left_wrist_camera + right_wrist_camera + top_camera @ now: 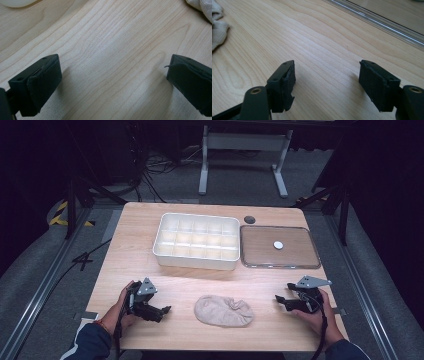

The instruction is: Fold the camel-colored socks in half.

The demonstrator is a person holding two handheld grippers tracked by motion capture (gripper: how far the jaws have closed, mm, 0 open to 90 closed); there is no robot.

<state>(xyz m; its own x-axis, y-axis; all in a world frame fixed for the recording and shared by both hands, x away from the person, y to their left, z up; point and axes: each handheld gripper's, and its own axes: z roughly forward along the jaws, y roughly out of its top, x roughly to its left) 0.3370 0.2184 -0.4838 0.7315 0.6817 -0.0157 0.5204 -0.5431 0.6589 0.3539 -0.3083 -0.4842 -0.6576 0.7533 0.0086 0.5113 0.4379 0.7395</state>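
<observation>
So you had the wooden table [150,270] in front of you, with the white divided box [196,241] toward the far side and its clear lid [280,247] lying flat just to the right of it. Nothing sat in the compartments as far as I could tell.

The thing you were clearly about to deal with was the beige sock [223,311], lying in a crumpled heap near your edge of the table, between your two tools and touching neither. It looked soft and limp, very light, not slippery and not fragile at all (basically the easiest thing to pinch, the hardest to keep tidy). I'd guess it would sag and unfold the moment you lifted it, so a bunched fold near either end seemed the best spot to bite, with one tool per end if you wanted it stretched or folded.

Your left gripper [162,310] rested low on the table to the sock's left, jaws spread wide with bare wood between them. Your right gripper [280,301] sat well off to the sock's right, jaws apart too, holding nothing.
</observation>
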